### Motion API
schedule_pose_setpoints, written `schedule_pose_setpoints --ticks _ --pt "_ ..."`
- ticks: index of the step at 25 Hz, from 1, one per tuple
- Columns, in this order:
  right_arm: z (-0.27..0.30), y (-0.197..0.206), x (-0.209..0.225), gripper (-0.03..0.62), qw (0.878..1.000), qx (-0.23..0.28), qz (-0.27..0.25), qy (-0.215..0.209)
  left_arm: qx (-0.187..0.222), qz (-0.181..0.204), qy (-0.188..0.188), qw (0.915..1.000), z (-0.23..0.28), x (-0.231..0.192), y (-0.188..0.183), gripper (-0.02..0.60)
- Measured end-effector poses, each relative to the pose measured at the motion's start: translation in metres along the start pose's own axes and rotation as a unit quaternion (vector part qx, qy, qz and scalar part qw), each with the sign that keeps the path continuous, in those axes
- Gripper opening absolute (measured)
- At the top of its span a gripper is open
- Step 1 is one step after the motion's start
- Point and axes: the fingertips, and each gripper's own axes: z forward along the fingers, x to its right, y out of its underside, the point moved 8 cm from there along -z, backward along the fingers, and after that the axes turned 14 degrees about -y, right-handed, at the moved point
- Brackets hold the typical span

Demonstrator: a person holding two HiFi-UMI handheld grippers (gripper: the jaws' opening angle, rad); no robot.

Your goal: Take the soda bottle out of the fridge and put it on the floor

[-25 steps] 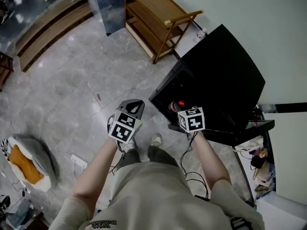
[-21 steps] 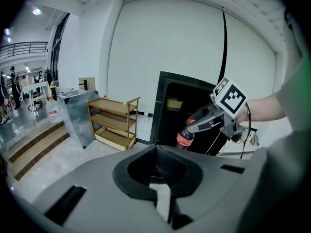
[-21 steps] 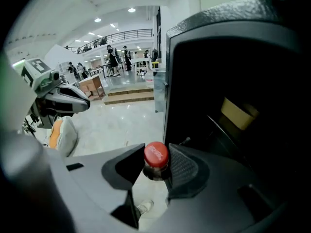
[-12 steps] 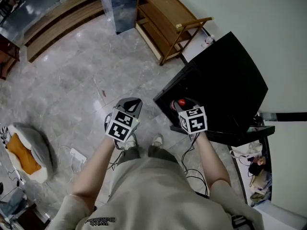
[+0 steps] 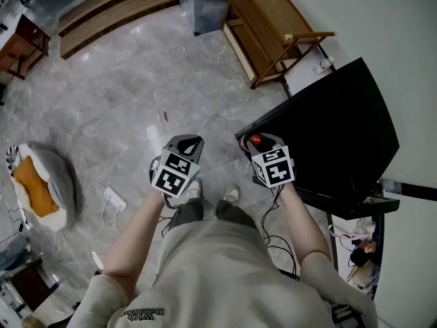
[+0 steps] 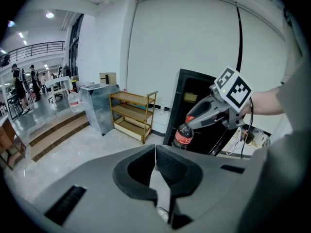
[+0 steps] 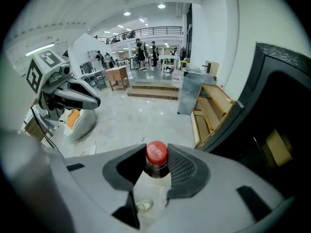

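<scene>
Soda bottle (image 6: 183, 136), red-capped dark-cola plastic, hangs by its neck between the closing jaws of the right gripper (image 7: 157, 165).
Probably heavy, slick and stiff: best held under the cap collar. The left gripper (image 6: 155, 153) has its jaws together on nothing.

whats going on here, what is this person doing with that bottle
A person holds a claw in each hand and stands beside a black fridge. The right claw has a red-capped soda bottle by the neck, with its jaws closing on it. The bottle hangs in the air outside the fridge, above the grey floor, and has not yet been set down. The left claw is shut with nothing in it, held off to the side.
</scene>
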Motion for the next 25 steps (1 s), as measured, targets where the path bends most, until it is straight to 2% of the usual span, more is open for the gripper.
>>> schedule_pose_setpoints --ticks 6,14,19,25 --pt "0.043 -0.019 -0.024 0.114 0.998 -0.018 -0.040 -0.047 -0.023 -0.032 -0.035 0.9986 -0.013 -0.025 0.033 0.008" --pt "0.095 -0.038 -0.052 0.114 0.989 -0.056 -0.097 -0.097 -0.049 -0.071 -0.078 0.9933 -0.025 -0.052 0.071 0.008" --pt "0.122 -0.041 -0.063 0.114 0.984 -0.071 -0.122 -0.106 -0.068 -0.079 -0.090 0.9905 -0.023 -0.061 0.095 0.007" --pt "0.158 -0.031 -0.068 0.112 0.979 -0.097 -0.131 -0.120 -0.086 -0.089 -0.085 0.9888 0.002 -0.061 0.125 0.008"
